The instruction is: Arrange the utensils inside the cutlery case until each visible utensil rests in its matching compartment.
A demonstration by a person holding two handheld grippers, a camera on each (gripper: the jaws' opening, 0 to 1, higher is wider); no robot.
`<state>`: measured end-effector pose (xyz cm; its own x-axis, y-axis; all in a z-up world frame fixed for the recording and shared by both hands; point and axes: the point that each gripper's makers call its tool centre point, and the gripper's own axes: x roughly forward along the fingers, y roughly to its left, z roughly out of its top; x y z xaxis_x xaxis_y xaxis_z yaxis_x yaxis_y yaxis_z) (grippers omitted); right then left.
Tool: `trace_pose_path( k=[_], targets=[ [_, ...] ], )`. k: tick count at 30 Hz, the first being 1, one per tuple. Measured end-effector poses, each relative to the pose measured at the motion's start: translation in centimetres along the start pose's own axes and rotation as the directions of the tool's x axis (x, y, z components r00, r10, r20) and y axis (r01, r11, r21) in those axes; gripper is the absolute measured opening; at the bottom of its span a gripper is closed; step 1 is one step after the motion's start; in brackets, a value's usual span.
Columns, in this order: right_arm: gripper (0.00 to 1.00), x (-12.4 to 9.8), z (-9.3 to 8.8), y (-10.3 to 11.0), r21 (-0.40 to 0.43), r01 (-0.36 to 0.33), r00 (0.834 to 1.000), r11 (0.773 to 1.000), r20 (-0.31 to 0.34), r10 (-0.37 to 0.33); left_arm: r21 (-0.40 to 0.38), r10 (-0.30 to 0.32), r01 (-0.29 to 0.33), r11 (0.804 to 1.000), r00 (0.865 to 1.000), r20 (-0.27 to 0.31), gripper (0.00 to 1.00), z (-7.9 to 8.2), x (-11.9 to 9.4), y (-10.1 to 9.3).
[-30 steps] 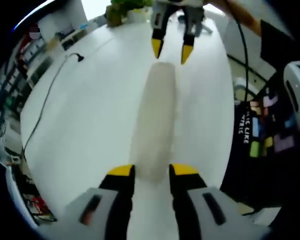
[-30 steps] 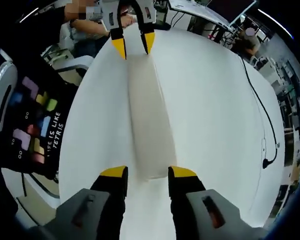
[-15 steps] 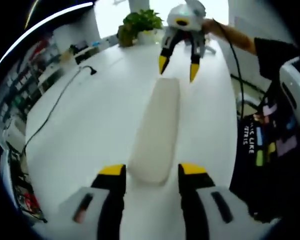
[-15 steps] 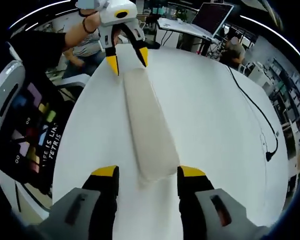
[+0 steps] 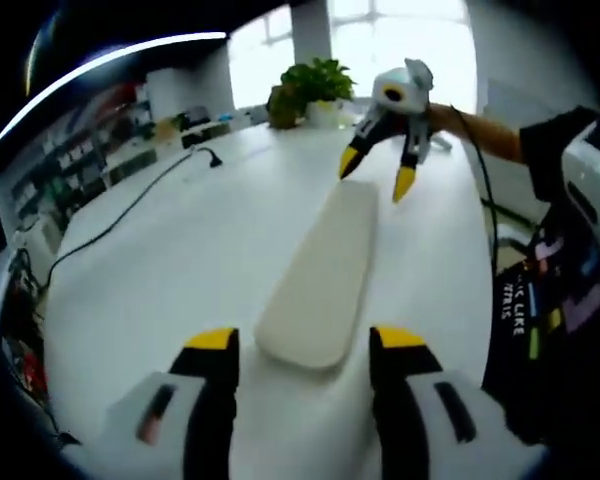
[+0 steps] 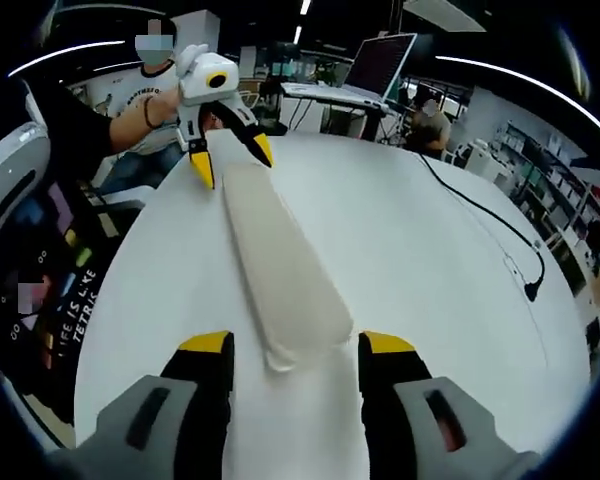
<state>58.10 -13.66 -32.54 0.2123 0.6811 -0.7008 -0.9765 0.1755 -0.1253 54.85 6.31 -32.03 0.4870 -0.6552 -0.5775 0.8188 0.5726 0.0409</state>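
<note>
A long, closed, cream cutlery case point(image 5: 325, 265) lies flat on the white table point(image 5: 180, 270). In the left gripper view, my left gripper point(image 5: 305, 340) stands open, its yellow-tipped jaws straddling the case's near end without touching it. At the far end my right gripper point(image 5: 376, 175) hangs open just above the case. The right gripper view looks along the case point(image 6: 275, 260) from the other end. Here my right gripper point(image 6: 295, 343) is open around the near end, and the left gripper point(image 6: 232, 162) is open over the far end. No utensils are visible.
A black cable point(image 5: 130, 205) trails across the table on one side, seen again as the cable point(image 6: 480, 225). A potted plant point(image 5: 315, 85) and a monitor point(image 6: 380, 65) stand at the table's ends. The person's dark printed shirt point(image 5: 550, 300) lines one table edge.
Both pairs of jaws have widened away from the case's ends. Both cameras have risen and tilted up, showing more of the room. The case stays on the table.
</note>
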Motion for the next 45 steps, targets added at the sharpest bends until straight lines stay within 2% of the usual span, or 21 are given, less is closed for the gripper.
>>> trace_pose_path(
  k=[5, 8, 13, 16, 19, 23, 25, 26, 38, 45],
  targets=[
    [0.51, 0.8, -0.5, 0.3, 0.053, -0.026, 0.999, 0.998, 0.024, 0.025, -0.019, 0.001, -0.001, 1.0, 0.999, 0.035, 0.54, -0.2, 0.5, 0.0],
    [0.51, 1.0, -0.6, 0.2, 0.052, -0.018, 0.999, 0.998, 0.038, 0.016, -0.012, 0.006, -0.005, 1.0, 0.999, 0.048, 0.54, 0.0, 0.8, 0.3],
    [0.47, 1.2, 0.0, 0.3, 0.057, -0.01, 0.996, 0.998, 0.093, 0.005, -0.02, 0.005, -0.003, 1.0, 0.997, 0.076, 0.49, 0.0, 1.2, 0.1],
    [0.46, 1.3, 0.1, 0.4, 0.115, -0.027, 0.991, 0.993, 0.131, 0.012, -0.022, 0.005, -0.003, 1.0, 0.997, 0.08, 0.48, -0.1, 1.3, 0.1],
    [0.44, 1.2, 0.0, 0.5, 0.128, -0.029, 0.989, 0.991, 0.15, 0.009, -0.03, 0.009, -0.007, 1.0, 0.997, 0.08, 0.47, -0.4, 1.5, 0.3],
    [0.42, 1.3, 0.1, 0.5, 0.145, -0.025, 0.984, 0.989, 0.178, -0.001, -0.047, 0.006, -0.001, 0.999, 0.994, 0.112, 0.47, -0.4, 1.7, 0.4],
    [0.38, 1.4, 0.3, 0.2, 0.147, -0.012, 0.979, 0.989, 0.201, -0.018, -0.043, 0.007, -0.002, 0.999, 0.992, 0.126, 0.47, -0.3, 1.8, 0.4],
    [0.36, 1.4, 0.3, 0.1, 0.155, -0.008, 0.98, 0.988, 0.2, -0.023, -0.043, 0.007, -0.002, 0.999, 0.991, 0.13, 0.47, -0.3, 1.8, 0.4],
    [0.36, 1.2, 0.5, 0.3, 0.169, -0.013, 0.977, 0.986, 0.213, -0.023, -0.047, 0.012, -0.004, 0.999, 0.987, 0.163, 0.47, -0.2, 1.7, 0.4],
    [0.35, 1.2, 0.5, 0.9, 0.181, -0.02, 0.969, 0.983, 0.247, -0.026, -0.089, 0.019, -0.005, 0.996, 0.987, 0.16, 0.47, -0.1, 1.5, 0.4]
  ],
)
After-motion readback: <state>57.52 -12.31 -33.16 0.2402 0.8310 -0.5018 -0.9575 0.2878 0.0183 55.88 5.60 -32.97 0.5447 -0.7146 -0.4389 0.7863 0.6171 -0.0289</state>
